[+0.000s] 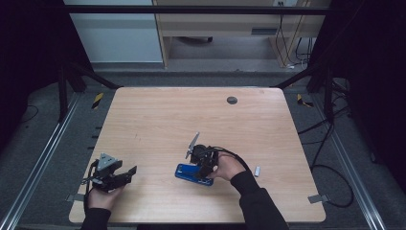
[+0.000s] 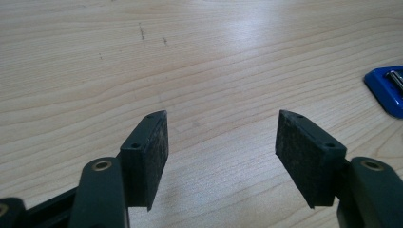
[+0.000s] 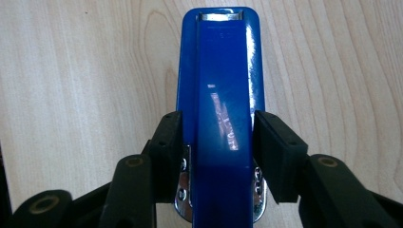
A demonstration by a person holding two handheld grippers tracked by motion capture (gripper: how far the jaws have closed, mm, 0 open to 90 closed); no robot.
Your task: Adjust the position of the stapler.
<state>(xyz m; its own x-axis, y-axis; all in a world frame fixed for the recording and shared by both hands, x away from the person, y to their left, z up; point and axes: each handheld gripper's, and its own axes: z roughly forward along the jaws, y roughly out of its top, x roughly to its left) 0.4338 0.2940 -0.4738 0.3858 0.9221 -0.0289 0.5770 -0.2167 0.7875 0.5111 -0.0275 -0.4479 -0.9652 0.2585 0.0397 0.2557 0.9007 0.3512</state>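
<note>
Tongs on the right straddle the blue stapler near its hinge end, pads at or just off its flanks; can't tell if they bite yet, so call it unclenched. Left tongs spread wide, nothing between, hovering over bare surface well left of the stapler.

Stapler lies flat on the surface, near the front edge, right of centre.

Risks:
- Glossy plastic flanks, narrow pads: likely slip or twist on lift.
- Grip sits back by the hinge, nose overhangs: the stapler may pitch nose-down.
- Squeeze on the top arm only: the base may swing open and drop.
- Small silver piece just right of the stapler, beside the right hand: a sweep of the sleeve could knock it off.
- Left tongs too far from the stapler to steady it.
</note>
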